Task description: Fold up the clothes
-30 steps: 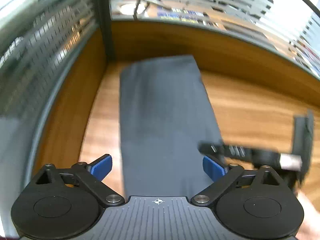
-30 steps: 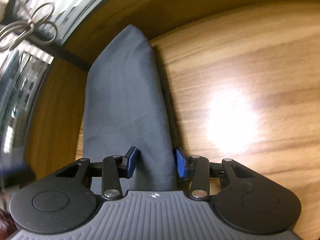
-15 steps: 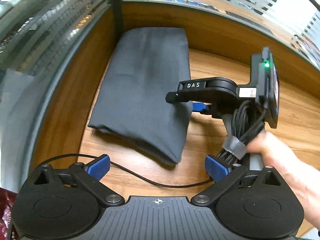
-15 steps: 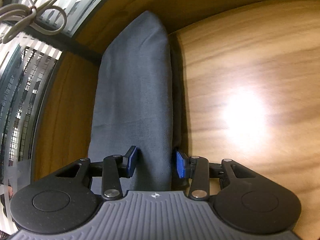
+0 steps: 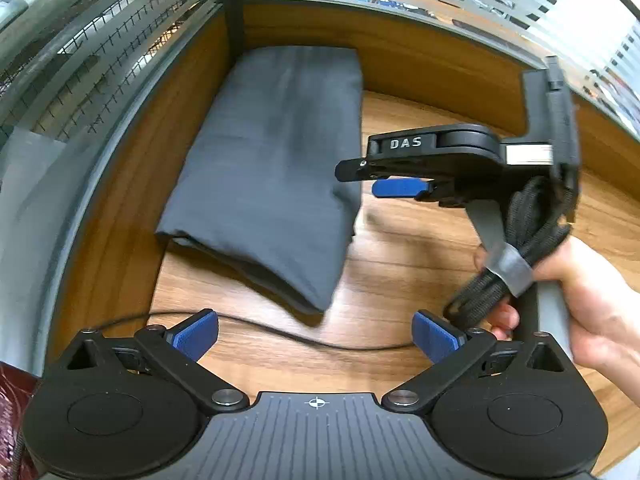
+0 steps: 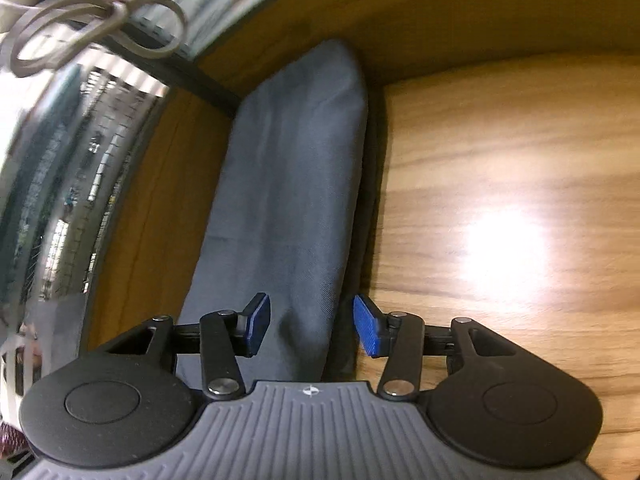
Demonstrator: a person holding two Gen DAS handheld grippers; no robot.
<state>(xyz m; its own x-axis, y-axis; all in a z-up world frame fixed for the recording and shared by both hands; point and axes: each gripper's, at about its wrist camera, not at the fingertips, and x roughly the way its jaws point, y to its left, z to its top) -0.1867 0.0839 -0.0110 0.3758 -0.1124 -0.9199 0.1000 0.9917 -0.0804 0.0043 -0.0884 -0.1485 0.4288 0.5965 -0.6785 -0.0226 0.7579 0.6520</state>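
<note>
A dark grey folded cloth (image 5: 272, 168) lies flat in the back left corner of the wooden desk (image 5: 400, 264). My left gripper (image 5: 316, 336) is open wide and held back from the cloth's near edge, with nothing between its blue pads. At the cloth's right edge hovers my right gripper (image 5: 400, 188), held by a hand (image 5: 592, 312). In the right wrist view the cloth (image 6: 288, 208) runs away under my right gripper (image 6: 312, 324). Its fingers stand apart: the left pad is over the fabric, the right pad just off its right edge.
A thin black cable (image 5: 280, 332) crosses the desk in front of my left gripper. Low wooden walls topped by glass partitions (image 5: 100, 60) close the corner at the left and back. A looped cord (image 6: 92, 20) hangs behind the glass. Bare desk (image 6: 500, 160) spreads to the right.
My left gripper has drawn back from over the cloth, which now lies ahead of it. The right gripper has pulled back a little along the cloth's right edge, its fingers slightly wider.
</note>
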